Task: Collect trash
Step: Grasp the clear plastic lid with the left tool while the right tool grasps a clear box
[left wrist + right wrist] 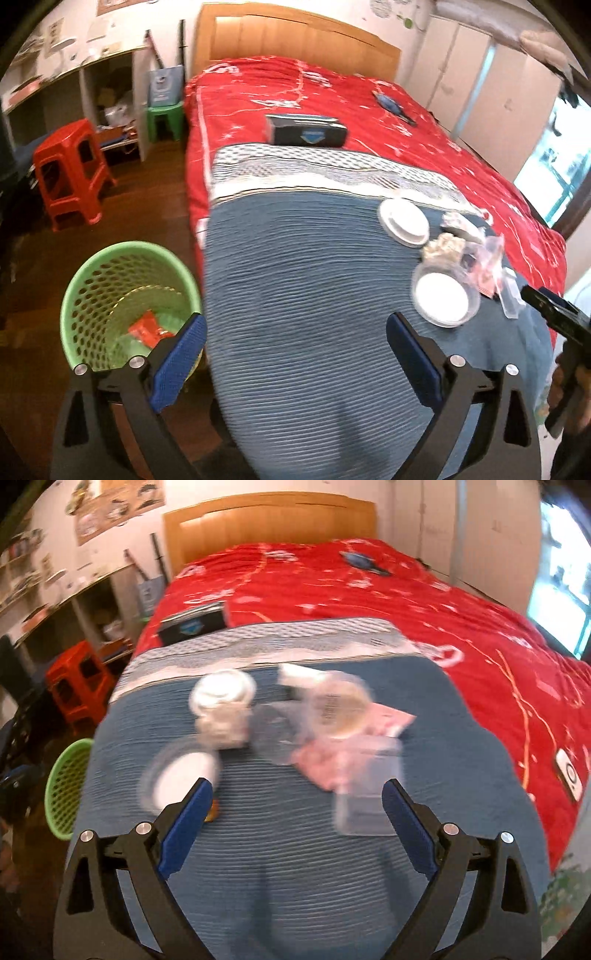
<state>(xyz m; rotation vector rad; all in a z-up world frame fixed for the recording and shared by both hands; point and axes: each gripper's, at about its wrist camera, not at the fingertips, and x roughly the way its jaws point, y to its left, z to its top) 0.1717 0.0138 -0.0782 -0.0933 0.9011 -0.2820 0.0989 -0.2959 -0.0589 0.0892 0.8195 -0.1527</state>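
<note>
A pile of trash lies on the blue blanket (295, 266) on the bed: a white lid (404, 221), a clear cup with a white lid (445, 297), crumpled paper (445, 247), clear plastic wrappers (491, 266) and a clear plastic box (364, 805). A green mesh basket (122, 295) stands on the floor left of the bed with a red wrapper (147, 330) inside. My left gripper (295, 332) is open and empty, between basket and trash. My right gripper (297, 801) is open and empty, just short of the blurred trash pile (295, 723); it also shows in the left wrist view (554, 310).
A red bedspread (332, 96) covers the bed, with a dark box (306, 129) and a dark blue object (391, 103) on it. A red stool (70, 170) and a green stool (164, 118) stand on the wooden floor at left. A phone-like object (569, 775) lies at right.
</note>
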